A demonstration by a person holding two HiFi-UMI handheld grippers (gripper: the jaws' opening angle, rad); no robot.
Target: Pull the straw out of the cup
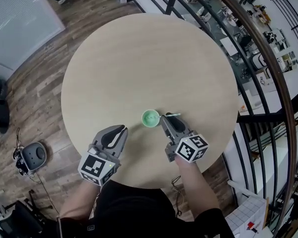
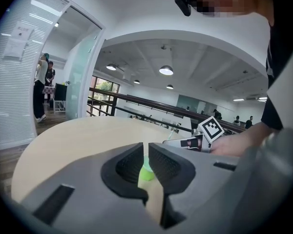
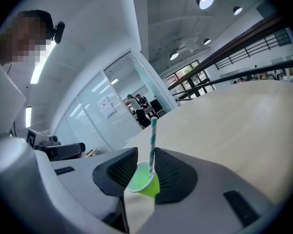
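Jaws on the right gripper [image 3: 145,156] stood spread, framing the green cup [image 3: 142,182] and its striped straw [image 3: 152,140] without pressing on either. Those of the left gripper [image 2: 145,152] were all but together and empty. The cup sat slightly toward my edge of the round table [image 1: 139,58], well clear of the rim, straw inside and leaning.

I judged this the approach. Next I needed to close on the straw above the cup's rim, steady the cup with the left, then draw along the straw's line.

No brand showed. The marker cube [image 1: 192,148] bore only patterns, and the wall sheets [image 2: 18,38] were unreadable.
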